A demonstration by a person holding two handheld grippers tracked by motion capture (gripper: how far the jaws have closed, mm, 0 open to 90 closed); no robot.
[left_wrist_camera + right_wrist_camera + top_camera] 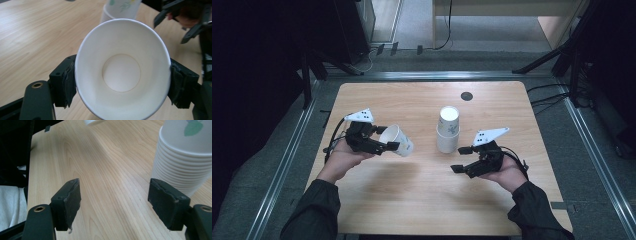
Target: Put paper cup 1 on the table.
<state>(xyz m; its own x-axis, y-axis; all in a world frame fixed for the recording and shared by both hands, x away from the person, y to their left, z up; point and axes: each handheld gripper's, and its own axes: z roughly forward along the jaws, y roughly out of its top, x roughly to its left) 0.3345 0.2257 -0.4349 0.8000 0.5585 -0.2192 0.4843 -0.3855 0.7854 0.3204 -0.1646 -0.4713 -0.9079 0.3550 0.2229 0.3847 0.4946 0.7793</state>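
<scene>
My left fingers (393, 146) pinch the single white paper cup (397, 140) on its side above the light wooden bench (412, 195), mouth toward me, while my right fingers (462, 159) stand spread and empty just beside the upright stack of white paper cups (448, 129).

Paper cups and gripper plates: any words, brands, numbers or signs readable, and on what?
No readable text.
stack of cups: green and purple printed motif, no words legible.
held cup: plain white inside, no print.
Grey plates: small dark marks, too small to read.
</scene>
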